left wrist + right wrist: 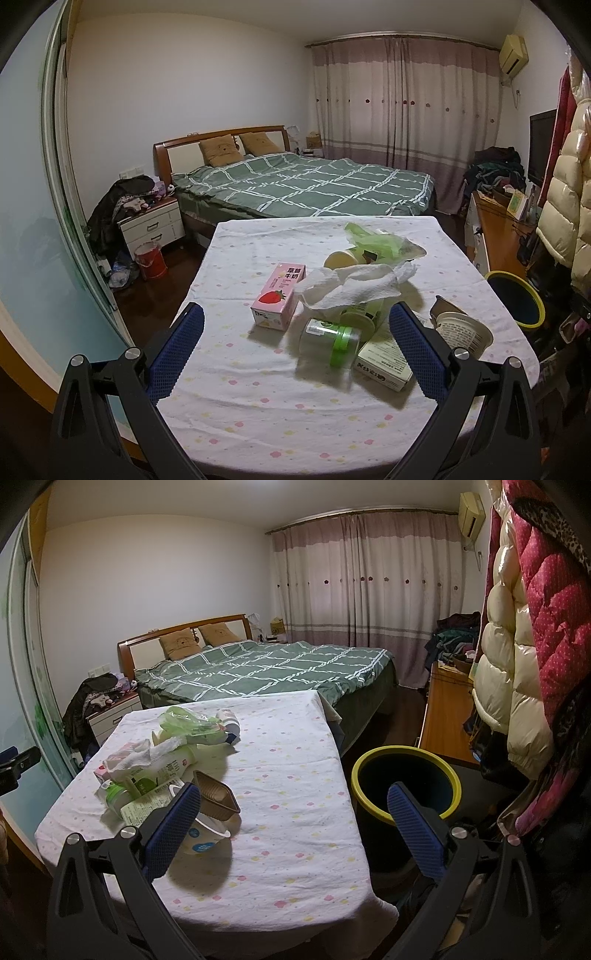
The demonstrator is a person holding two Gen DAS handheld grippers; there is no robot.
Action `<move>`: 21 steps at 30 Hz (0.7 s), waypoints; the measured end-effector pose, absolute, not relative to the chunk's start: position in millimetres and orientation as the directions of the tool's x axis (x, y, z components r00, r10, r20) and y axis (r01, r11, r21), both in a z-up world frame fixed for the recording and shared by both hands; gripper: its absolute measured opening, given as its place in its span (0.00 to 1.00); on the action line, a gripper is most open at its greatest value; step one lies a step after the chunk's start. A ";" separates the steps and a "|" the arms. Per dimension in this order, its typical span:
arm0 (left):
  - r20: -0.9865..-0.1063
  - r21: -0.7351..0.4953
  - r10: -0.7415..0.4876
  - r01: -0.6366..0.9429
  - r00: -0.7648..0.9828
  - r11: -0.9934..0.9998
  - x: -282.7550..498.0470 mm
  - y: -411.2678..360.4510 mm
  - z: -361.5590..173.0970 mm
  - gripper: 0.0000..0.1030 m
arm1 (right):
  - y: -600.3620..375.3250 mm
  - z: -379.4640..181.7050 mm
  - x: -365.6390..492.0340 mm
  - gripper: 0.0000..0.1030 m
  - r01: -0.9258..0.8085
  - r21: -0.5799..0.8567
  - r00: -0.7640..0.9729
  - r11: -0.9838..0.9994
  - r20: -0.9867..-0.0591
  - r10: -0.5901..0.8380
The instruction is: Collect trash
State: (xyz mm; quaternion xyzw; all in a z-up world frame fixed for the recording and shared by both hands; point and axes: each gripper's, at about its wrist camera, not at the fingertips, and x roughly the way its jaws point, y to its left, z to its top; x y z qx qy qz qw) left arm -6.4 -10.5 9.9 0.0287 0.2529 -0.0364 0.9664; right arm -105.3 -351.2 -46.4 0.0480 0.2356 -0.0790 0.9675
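We hold the left gripper (295, 325) wide apart and empty above the near part of the table (258, 424), its blue fingers (177, 347) framing the pile of trash. Between them lies a clear bottle with a green band (332, 341) on its side, touching a pale green carton (384, 363). Just beyond sits a pink strawberry milk carton (279, 295), beside a crumpled white paper towel (351, 290) draped over other containers, with a green plastic bag (373, 242) behind. A white tub (461, 328) lies tipped by the right finger.

Our right gripper (291, 816) is also spread wide, holding nothing, over the table's right edge. Its left finger (173, 823) overlaps a white cup (207, 840) and sits near a brown tray (218, 795). Its right finger reaches before the yellow-rimmed bin (406, 753), which stands on the floor just beside the table.
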 end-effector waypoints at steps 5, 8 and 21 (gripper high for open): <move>-0.492 0.038 -0.057 0.087 0.869 0.996 -6.3 -11.1 9.6 0.96 | -351.5 -46.9 -104.9 0.94 0.175 0.056 0.876 0.983 -0.464 -0.129; -0.492 0.038 -0.057 0.087 0.869 0.995 -6.4 -11.2 9.3 0.96 | -351.9 -46.8 -104.5 0.94 0.175 0.058 0.876 0.983 -0.465 -0.129; -0.492 0.042 -0.065 0.098 0.868 0.994 -6.2 -14.2 9.2 0.96 | -352.6 -48.2 -103.7 0.94 0.176 0.061 0.875 0.983 -0.466 -0.128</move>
